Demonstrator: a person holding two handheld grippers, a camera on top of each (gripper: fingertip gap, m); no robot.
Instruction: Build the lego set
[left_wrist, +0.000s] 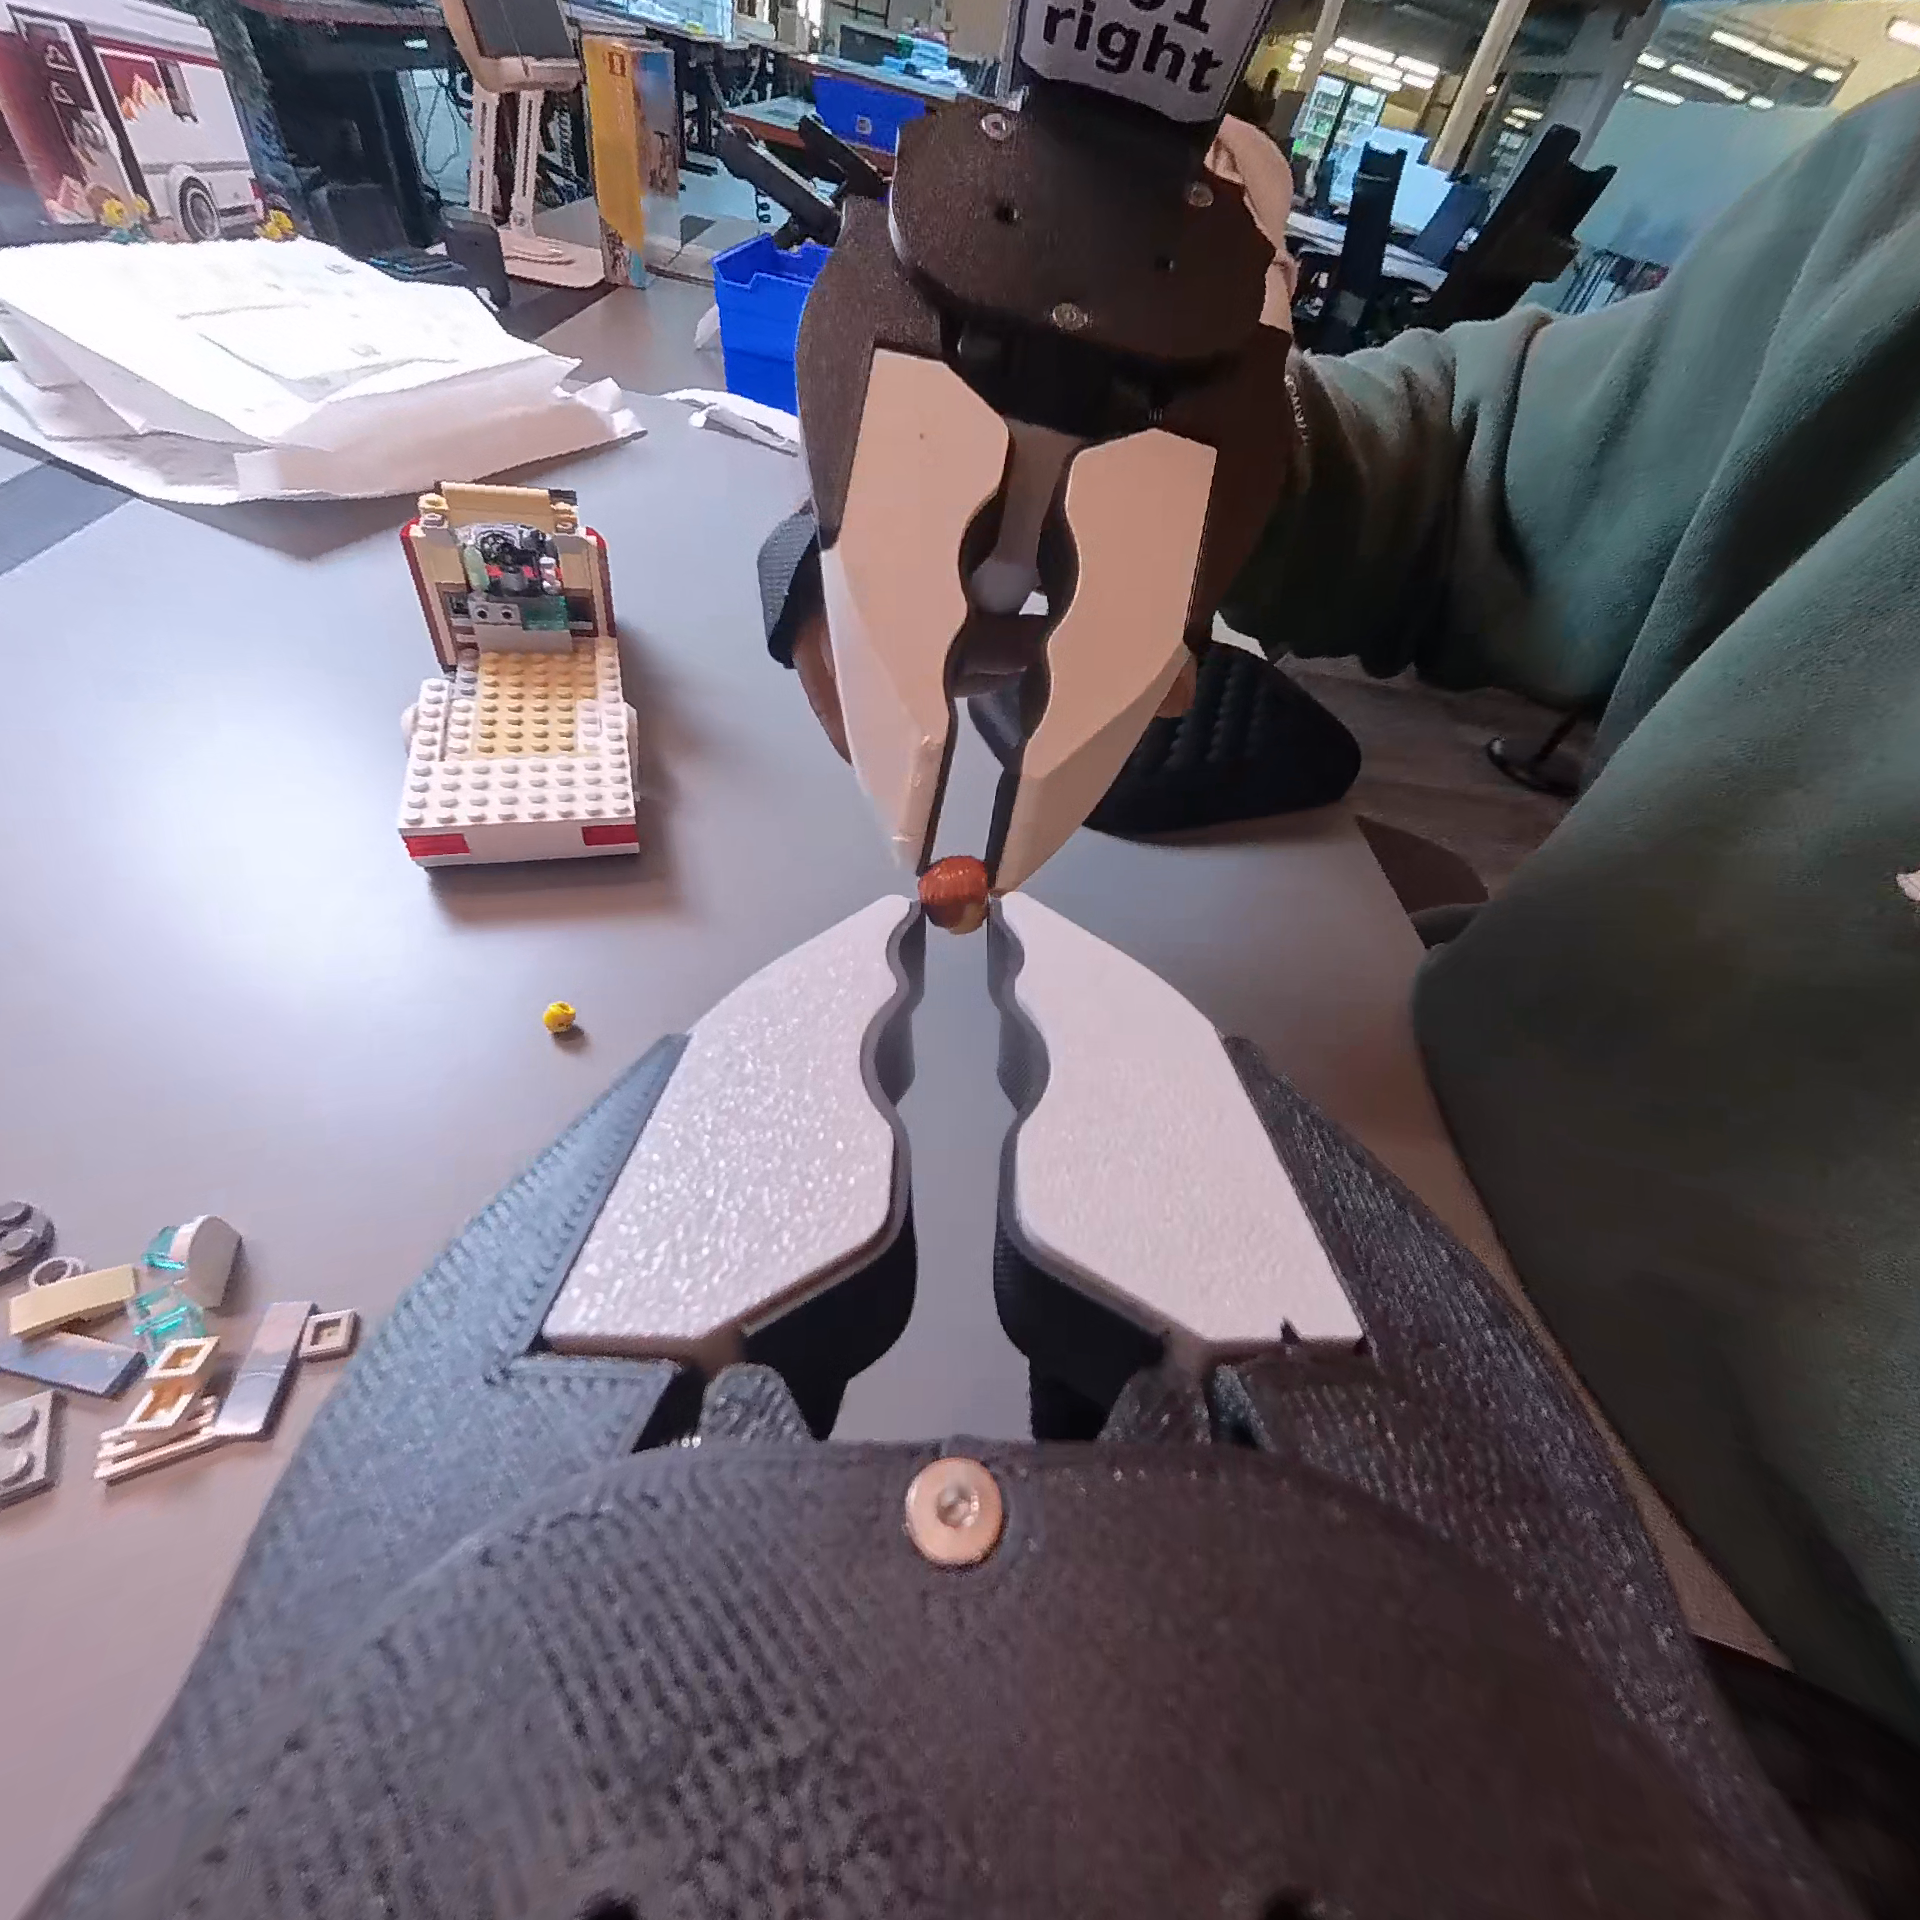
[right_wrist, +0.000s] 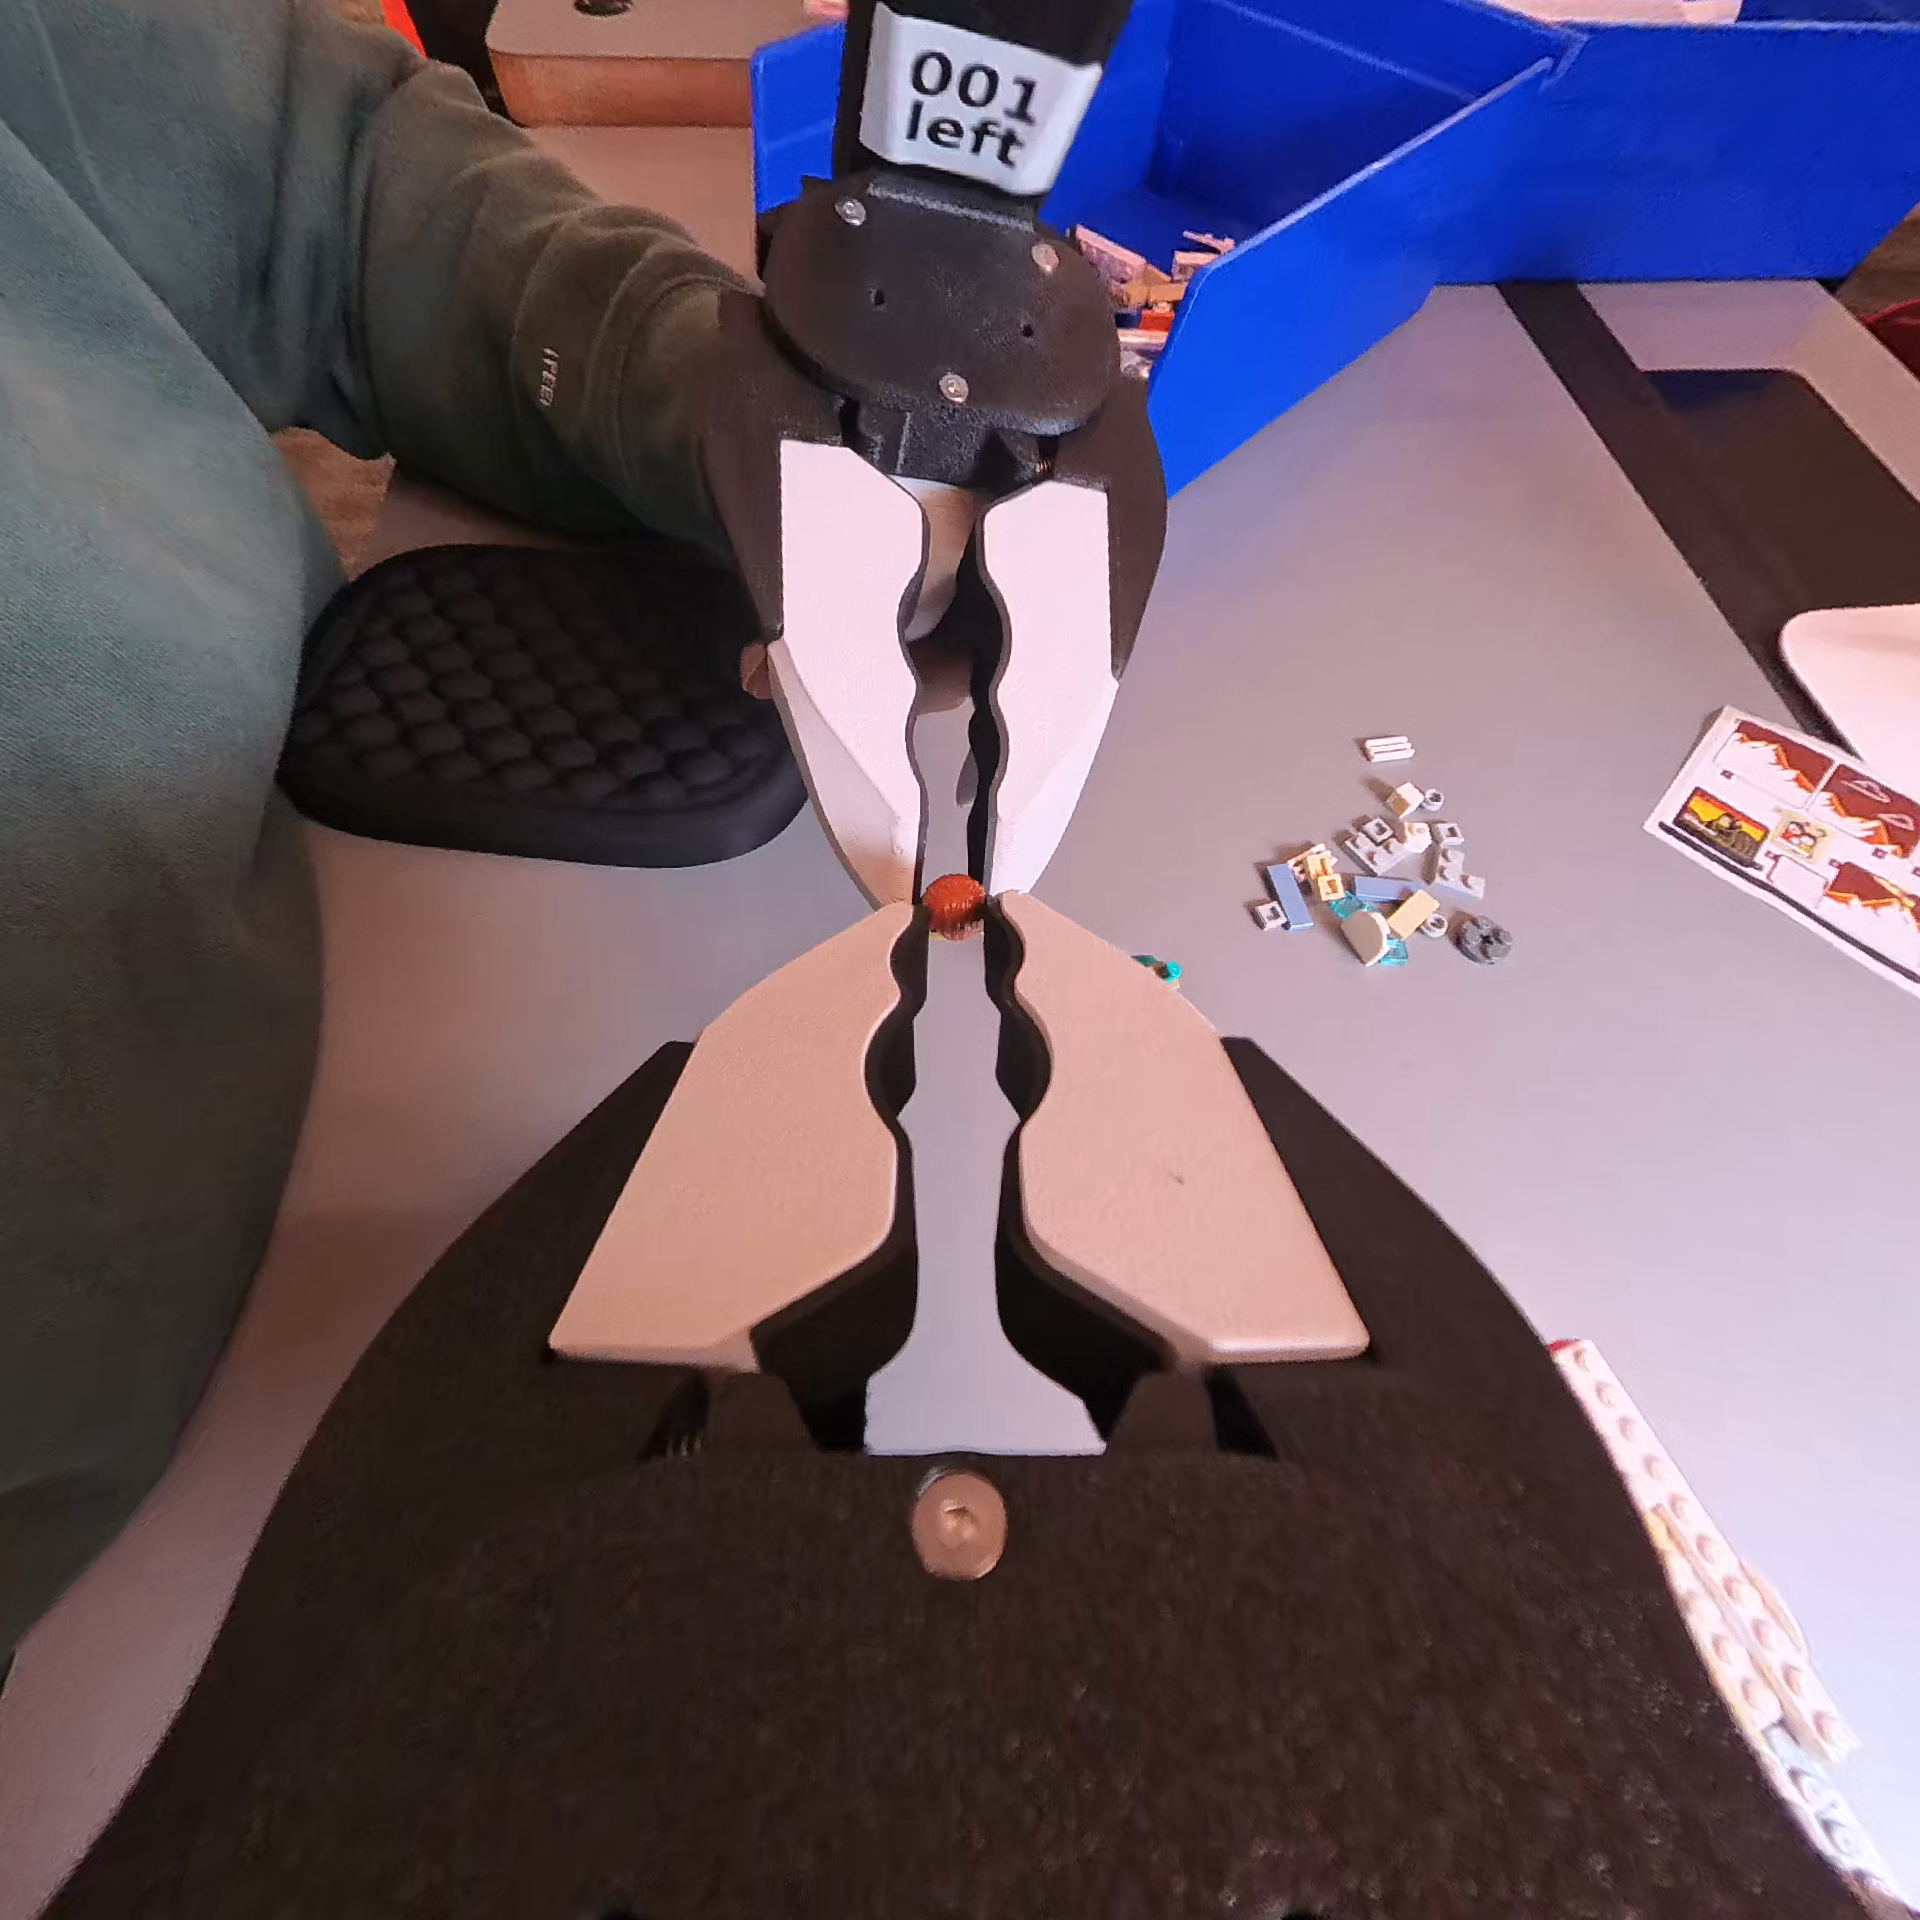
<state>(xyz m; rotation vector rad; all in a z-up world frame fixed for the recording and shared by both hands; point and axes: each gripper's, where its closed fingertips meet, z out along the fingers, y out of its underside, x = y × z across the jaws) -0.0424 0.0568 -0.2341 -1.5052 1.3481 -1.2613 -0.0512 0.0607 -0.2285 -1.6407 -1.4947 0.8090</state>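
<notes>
A small brown lego piece (left_wrist: 951, 891), rounded like a minifigure hair part, is pinched in the air where the two grippers meet tip to tip. My left gripper (left_wrist: 954, 914) is shut on its near side. My right gripper (left_wrist: 958, 871) comes down from above and is shut on its far side. In the right wrist view the same piece (right_wrist: 954, 902) sits between my right gripper (right_wrist: 956, 923) and the left gripper (right_wrist: 951, 881). A half-built white and tan lego vehicle (left_wrist: 520, 686) stands on the grey table (left_wrist: 208, 935) to the left.
A yellow minifigure head (left_wrist: 559, 1018) lies loose on the table. Several small loose pieces (left_wrist: 156, 1340) (right_wrist: 1382, 883) lie in a pile. A sticker sheet (right_wrist: 1808, 831), blue bins (right_wrist: 1455, 208), white paper bags (left_wrist: 260, 353), a black pad (right_wrist: 530, 707) and a green sleeve (left_wrist: 1662, 520) surround the work. My left and right fingertips are right by each other.
</notes>
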